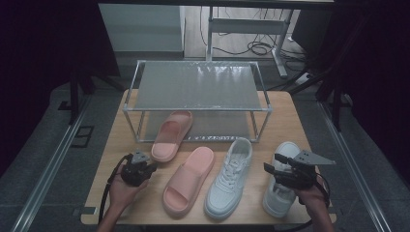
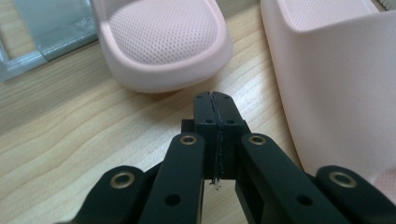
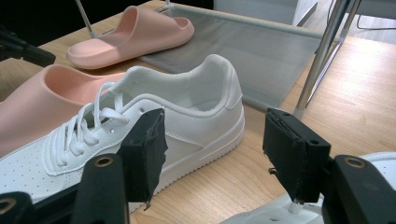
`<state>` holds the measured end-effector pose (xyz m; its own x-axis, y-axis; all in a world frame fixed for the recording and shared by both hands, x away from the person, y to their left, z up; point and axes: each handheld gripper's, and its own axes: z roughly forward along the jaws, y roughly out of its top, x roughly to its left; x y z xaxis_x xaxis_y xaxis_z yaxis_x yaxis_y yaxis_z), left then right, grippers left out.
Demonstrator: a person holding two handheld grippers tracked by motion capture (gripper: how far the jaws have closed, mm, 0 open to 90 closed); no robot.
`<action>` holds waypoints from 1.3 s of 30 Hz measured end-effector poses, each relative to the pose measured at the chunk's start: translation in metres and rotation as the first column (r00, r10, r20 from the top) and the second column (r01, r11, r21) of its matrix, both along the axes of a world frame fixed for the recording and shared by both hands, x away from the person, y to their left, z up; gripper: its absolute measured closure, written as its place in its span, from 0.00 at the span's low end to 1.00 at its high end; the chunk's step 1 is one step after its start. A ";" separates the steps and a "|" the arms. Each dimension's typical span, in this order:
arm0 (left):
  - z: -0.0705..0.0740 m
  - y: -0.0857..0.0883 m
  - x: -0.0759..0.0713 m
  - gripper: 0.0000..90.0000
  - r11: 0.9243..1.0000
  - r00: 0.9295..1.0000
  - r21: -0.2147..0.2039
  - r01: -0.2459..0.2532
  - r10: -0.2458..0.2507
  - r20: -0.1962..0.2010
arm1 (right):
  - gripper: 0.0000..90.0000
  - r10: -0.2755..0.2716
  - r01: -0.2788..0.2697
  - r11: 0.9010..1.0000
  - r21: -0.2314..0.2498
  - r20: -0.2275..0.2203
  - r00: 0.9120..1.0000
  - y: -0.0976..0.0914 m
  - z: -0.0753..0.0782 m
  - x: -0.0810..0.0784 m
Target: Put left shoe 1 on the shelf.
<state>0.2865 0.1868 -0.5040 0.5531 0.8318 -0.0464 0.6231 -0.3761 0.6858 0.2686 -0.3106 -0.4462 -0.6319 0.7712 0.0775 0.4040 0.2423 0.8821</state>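
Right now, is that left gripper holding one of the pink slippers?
No. The left gripper has its jaws shut on nothing, above bare wood just short of the nearest pink slipper.

Right white sneaker (image 1: 282, 181) partly hidden under right tongs (image 1: 273, 165); far slide's (image 1: 172, 135) front under rack (image 1: 145, 65).

dim high view, dark edges; brighter, sharper close-ups

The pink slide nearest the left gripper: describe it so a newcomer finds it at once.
Start at the metal shoe rack at the table's far side. One pink slide lies half under its lower shelf, heel toward the shut left gripper. The other pink slide lies fully on bare wood beside a white sneaker.
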 end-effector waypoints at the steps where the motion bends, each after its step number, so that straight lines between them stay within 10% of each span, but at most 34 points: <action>1: 0.000 0.000 0.002 0.99 1.000 1.000 0.003 0.003 -0.003 -0.002 | 0.44 0.000 0.000 1.000 0.000 0.000 1.000 0.000 0.000 0.000; 39: 0.001 -0.042 0.066 0.99 0.997 0.999 0.060 0.048 -0.047 -0.026 | 0.44 -0.002 0.002 1.000 0.003 -0.005 1.000 -0.001 -0.001 0.001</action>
